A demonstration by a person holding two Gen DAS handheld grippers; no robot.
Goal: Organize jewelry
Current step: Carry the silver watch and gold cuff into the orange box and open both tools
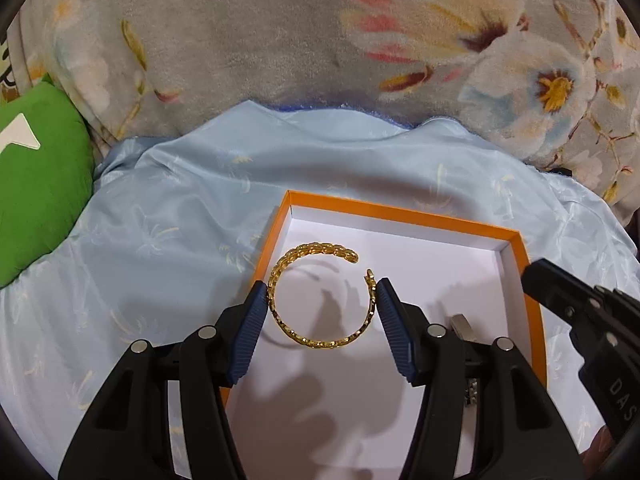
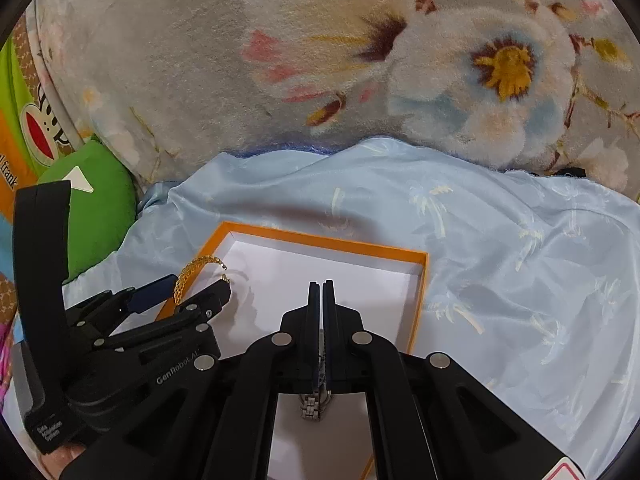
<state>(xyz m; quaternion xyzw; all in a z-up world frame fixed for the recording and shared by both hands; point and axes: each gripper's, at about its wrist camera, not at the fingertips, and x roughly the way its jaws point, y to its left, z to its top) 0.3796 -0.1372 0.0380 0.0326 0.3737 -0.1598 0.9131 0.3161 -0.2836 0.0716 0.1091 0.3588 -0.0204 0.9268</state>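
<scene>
We record an orange box (image 1: 408,222) with a white inside, lying open on a pale blue satin cloth (image 1: 180,208). Over its near-left part we find the left gripper (image 1: 322,304) grasping a gold open bangle (image 1: 320,300), one blue pad (image 1: 250,332) pressed against each side of the ring and the bangle's gap turned away from the gripper; the shadow on the white floor below suggests it is held clear of the box. We list the right gripper (image 2: 322,308) over the middle of the box, its fingers clenched together on a silver link watch band (image 2: 314,406), whose links hang out behind the pads (the rest is hidden between them). Behind the cloth we note a flowered plush blanket (image 2: 200,60), and at left a green cushion (image 1: 40,184).
</scene>
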